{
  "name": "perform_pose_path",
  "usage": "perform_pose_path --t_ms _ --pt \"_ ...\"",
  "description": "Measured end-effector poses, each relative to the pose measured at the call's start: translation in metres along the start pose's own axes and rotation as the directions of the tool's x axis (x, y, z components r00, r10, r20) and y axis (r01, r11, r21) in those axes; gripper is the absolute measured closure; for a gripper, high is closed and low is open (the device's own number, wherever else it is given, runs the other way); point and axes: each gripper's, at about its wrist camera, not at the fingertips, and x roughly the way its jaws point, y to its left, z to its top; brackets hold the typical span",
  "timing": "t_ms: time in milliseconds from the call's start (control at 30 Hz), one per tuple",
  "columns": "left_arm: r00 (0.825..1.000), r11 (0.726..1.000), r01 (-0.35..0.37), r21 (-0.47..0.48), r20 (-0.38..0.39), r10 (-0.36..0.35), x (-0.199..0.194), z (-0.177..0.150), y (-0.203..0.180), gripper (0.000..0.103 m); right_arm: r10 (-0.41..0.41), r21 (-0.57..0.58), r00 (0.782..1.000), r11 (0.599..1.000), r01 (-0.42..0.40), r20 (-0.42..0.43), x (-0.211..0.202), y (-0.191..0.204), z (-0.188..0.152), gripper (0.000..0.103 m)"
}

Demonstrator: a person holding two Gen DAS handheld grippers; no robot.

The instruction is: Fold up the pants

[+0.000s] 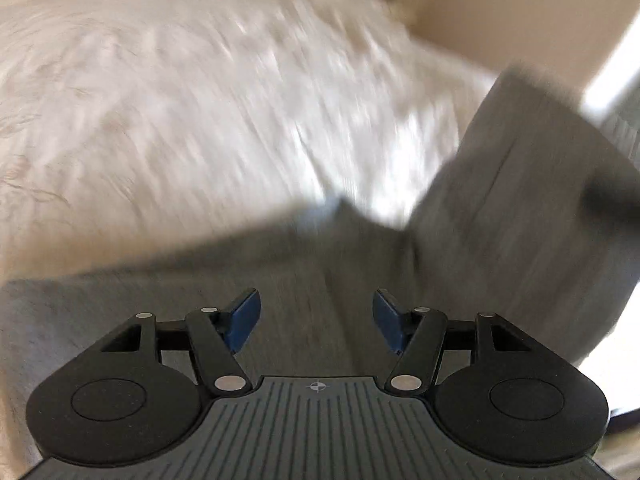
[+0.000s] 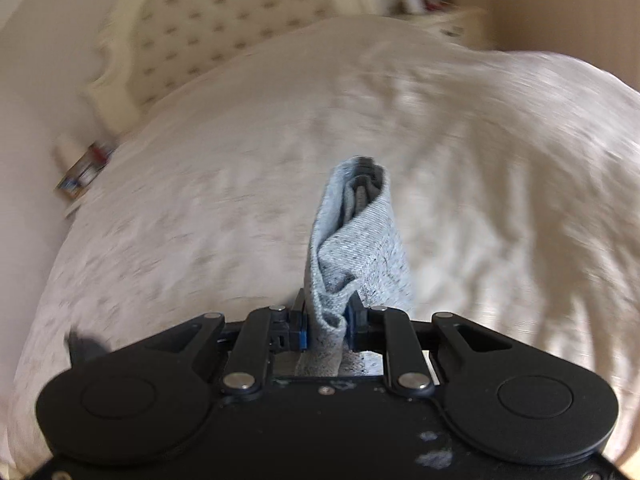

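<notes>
1. While grey pants (image 1: 304, 272) lie across a white bed (image 1: 168, 112), the left gripper (image 1: 316, 316) hovers above, fingers apart and empty.
2. The right gripper (image 2: 326, 326) clamps a raised fold of the pants.

Your left tool (image 1: 316, 316) points steeply downward with its jaws well apart. The two blue pads (image 1: 244, 320) face each other across a wide gap, and neither pad presses on anything; nothing is gripped between them. Both black linkage arms are splayed outward from the body.

Your right tool (image 2: 326, 326) points downward at a shallower angle. Its jaws are drawn close together and clamp a bunched fold of the pants (image 2: 360, 248), which stands up past the fingertips. Its linkage arms are folded inward toward the centre line.
</notes>
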Motion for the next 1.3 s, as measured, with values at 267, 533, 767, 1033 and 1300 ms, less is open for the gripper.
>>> perform_pose_path --t_ms 267,533,767,1033,1300 --pt "0.992 0.983 0.107 -0.152 0.083 -0.095 -0.052 0.004 0.081 0.044 0.089 -0.152 0.992 0.983 -0.102 -0.092 0.041 0.120 -0.050 0.089" --pt "1.000 0.976 -0.021 -0.219 0.012 0.024 -0.072 -0.021 0.150 0.044 0.176 -0.179 0.964 0.961 -0.213 -0.199 0.085 0.194 -0.110 0.090" --pt "0.996 0.983 -0.088 -0.162 -0.012 0.088 -0.082 -0.031 0.172 0.043 0.277 -0.318 0.919 0.876 -0.362 -0.282 0.106 0.269 -0.152 0.094" --pt "0.998 0.985 0.025 -0.172 -0.057 -0.035 -0.074 -0.031 0.171 0.022 0.150 -0.289 0.961 0.933 -0.215 -0.231 0.086 0.207 -0.143 0.063" --pt "0.974 0.984 0.082 -0.159 -0.195 -0.112 -0.020 -0.034 0.146 0.014 -0.030 -0.184 0.980 0.983 -0.007 -0.196 0.071 0.131 -0.145 0.062"
